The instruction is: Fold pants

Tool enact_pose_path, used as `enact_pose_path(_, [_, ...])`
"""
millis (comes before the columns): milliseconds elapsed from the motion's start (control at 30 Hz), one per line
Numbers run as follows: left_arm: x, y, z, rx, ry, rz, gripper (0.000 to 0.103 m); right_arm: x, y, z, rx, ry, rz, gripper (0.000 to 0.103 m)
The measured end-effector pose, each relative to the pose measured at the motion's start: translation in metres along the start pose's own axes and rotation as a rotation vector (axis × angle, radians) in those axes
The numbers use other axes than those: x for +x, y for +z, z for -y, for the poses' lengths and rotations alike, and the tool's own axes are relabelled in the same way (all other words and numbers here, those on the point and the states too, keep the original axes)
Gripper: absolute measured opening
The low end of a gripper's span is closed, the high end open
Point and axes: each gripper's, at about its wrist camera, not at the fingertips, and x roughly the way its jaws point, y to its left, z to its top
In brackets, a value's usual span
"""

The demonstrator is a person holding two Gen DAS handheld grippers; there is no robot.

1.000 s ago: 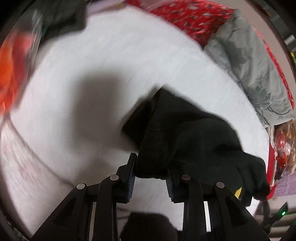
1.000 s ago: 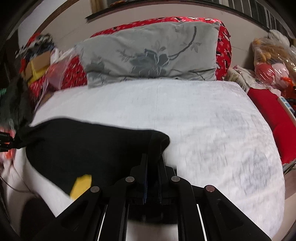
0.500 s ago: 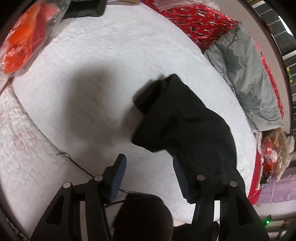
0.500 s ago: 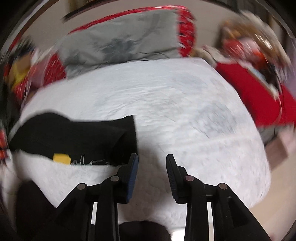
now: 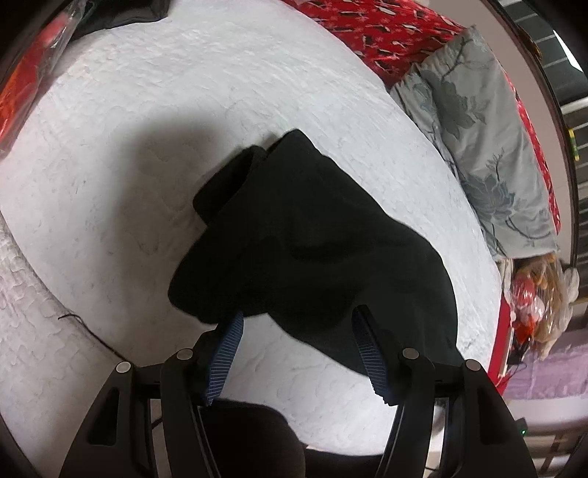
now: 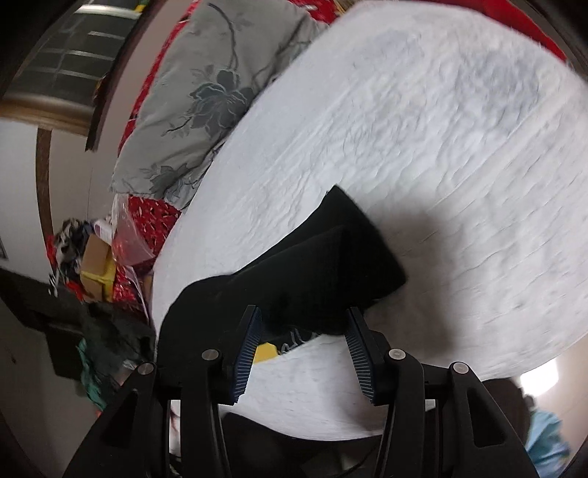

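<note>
Black pants (image 5: 308, 242) lie bunched in a loose fold on the white quilted bed (image 5: 183, 92). My left gripper (image 5: 297, 331) hovers over their near edge, its jaws still opening, the blue pads apart with nothing pressed between them. In the right wrist view the pants (image 6: 323, 272) lie just past my right gripper (image 6: 303, 329), whose jaws are also opening and grip nothing. A yellow tag (image 6: 265, 353) peeks out by its left finger.
A grey floral pillow (image 5: 488, 147) and red patterned bedding (image 5: 389, 29) lie at the head of the bed. Red plastic bags (image 5: 25, 81) sit at one side; boxes and clothes (image 6: 92, 268) pile up beside the bed. A thin dark cable (image 5: 92, 334) runs along the quilt's edge.
Both grippers have let go of the pants and opened wider. The pants have dropped onto the bed. The right wrist view has rolled strongly, so the bed now appears tilted.
</note>
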Motion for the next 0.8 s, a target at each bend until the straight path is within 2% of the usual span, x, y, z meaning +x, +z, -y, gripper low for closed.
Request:
enact_pose_path(67, [0.006,0.007,-0.001,-0.019,0.003,0.004,0.059,0.009,0.002,0.002,0.045,0.01,-0.001,0.049])
enact_pose_path(167, [0.018,0.015,-0.003,-0.044,-0.013,-0.019,0.034,0.023,0.005,0.011,0.131,0.011,-0.017,0.049])
enact_pose_path(200, [0.023,0.017,-0.005,-0.057,-0.021,-0.036,0.029,0.027,0.005,0.014,0.16,0.023,-0.023,0.049])
enact_pose_path(233, [0.026,0.019,-0.007,-0.071,-0.025,-0.044,0.025,0.03,0.005,0.017,0.178,0.031,-0.024,0.039])
enact_pose_path(267, [0.029,0.022,-0.009,-0.087,-0.029,-0.046,0.015,0.029,0.004,0.017,0.173,0.027,-0.012,0.015])
enact_pose_path(300, [0.03,0.026,-0.01,-0.102,-0.05,-0.048,0.009,0.027,0.005,0.014,0.151,0.026,-0.005,0.013])
enact_pose_path(433, [0.019,0.061,-0.006,-0.144,-0.095,-0.032,0.004,0.02,0.03,-0.016,0.039,-0.024,0.008,0.011])
enact_pose_path(500, [-0.002,0.079,0.006,-0.138,-0.134,0.024,0.004,0.001,0.058,-0.048,-0.028,0.015,0.104,0.01])
enact_pose_path(567, [-0.022,0.087,0.015,-0.103,-0.142,0.086,0.004,-0.019,0.073,-0.08,-0.136,0.064,0.193,0.01])
enact_pose_path(633, [-0.026,0.086,0.012,-0.083,-0.15,0.102,0.005,-0.028,0.077,-0.1,-0.247,0.044,0.228,0.01])
enact_pose_path(700, [-0.016,0.076,0.003,-0.079,-0.125,0.079,0.005,-0.018,0.07,-0.095,-0.317,-0.013,0.187,0.01])
enact_pose_path(800, [0.012,0.06,-0.018,-0.104,-0.079,0.013,0.005,0.005,0.051,-0.068,-0.373,-0.134,0.108,0.01])
